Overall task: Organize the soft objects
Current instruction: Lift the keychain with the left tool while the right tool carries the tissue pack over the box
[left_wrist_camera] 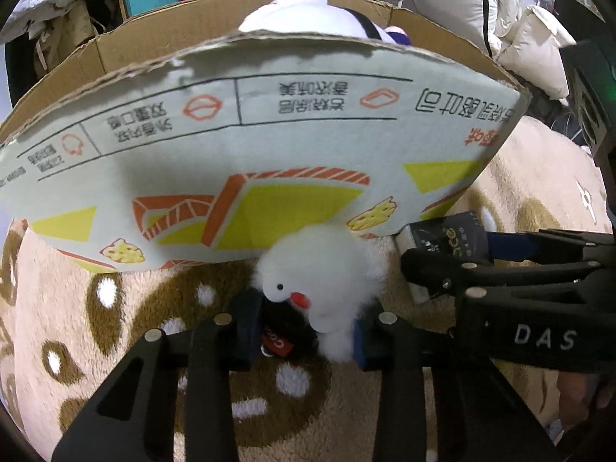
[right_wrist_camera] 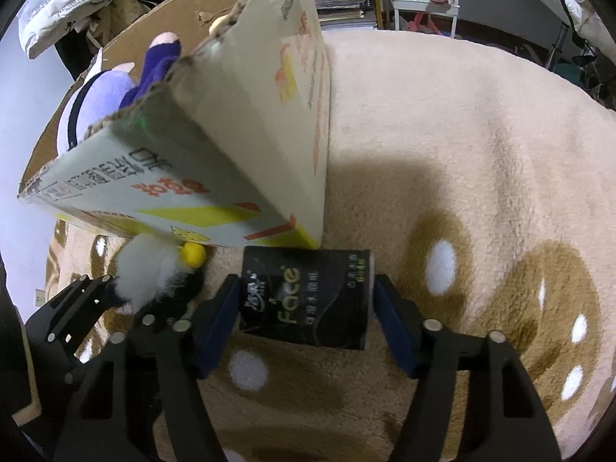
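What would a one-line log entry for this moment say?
left gripper: shut on penguin plush | right gripper: open around black tissue pack | cardboard box: holds purple plush

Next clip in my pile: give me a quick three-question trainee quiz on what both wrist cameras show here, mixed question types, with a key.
1. True or false: the left claw is shut on the fluffy white toy bird.
2. Multiple choice: the black tissue pack between the fingers of the right claw lies on
A. the cardboard box
B. the beige rug
C. a shelf
3. Short answer: what already sits inside the cardboard box?

Key
1. True; its blue pads press on the bird from both sides.
2. B; the pack rests on the beige rug, just in front of the box corner.
3. A white and purple plush toy.
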`<state>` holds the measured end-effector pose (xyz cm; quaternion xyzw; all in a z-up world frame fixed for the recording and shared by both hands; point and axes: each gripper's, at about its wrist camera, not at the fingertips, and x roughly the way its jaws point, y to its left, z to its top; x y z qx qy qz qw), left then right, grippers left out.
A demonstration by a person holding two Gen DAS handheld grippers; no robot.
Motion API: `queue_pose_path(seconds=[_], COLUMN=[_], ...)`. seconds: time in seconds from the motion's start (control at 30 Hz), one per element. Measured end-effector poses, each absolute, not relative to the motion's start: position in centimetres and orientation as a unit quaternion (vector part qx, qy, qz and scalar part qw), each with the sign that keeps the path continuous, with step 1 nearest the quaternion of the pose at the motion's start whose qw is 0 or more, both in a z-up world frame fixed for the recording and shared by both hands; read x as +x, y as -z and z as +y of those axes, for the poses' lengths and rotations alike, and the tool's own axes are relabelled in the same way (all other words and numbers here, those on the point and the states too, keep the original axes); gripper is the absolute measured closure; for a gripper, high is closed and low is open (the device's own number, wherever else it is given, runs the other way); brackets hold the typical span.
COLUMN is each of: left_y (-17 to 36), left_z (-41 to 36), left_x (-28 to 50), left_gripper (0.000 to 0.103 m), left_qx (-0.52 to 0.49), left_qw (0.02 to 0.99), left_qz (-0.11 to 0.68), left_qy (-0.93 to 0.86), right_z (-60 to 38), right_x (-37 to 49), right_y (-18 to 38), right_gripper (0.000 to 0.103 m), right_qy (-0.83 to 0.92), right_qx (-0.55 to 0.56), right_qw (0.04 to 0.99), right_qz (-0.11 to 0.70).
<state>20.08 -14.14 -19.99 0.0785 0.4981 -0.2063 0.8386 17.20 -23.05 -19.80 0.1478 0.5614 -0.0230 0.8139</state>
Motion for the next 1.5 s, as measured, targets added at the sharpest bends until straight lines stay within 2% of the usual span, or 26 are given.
queue_pose_path(seconds=[0.37,0.77,1.17,1.5], left_y=[17.7,13.3,5.6,0.9], left_z=[-13.2,-10.3,-8.1,-8.8], left_x=[18.3,15.0,9.7,11.7], left_gripper=[0.071,0.071,0.071,0.071], left_qx=[0.073,0.055,0.078,0.102], left_qw=[0.852,0.88,0.936,0.952], left_qz=[0.48,0.437,0.31,0.24], left_qy=[0.196,0.18,0.149,0.158], right_z=[-23.0,-21.9,-21.0,-20.4], right_x=[15.6,11.2,7.6,8.9], right_y=[19.1,14.1,7.4,1.7], right_gripper=[0.036,0.037,0.037,0.037], right_qy=[0.017,-0.007,-0.035,-0.061], right_qx=[0.159,0.151,0.142,0.109], right_qw=[0.819,0.859,0.91,0.948], right_qz=[0.551,0.489,0.388,0.294])
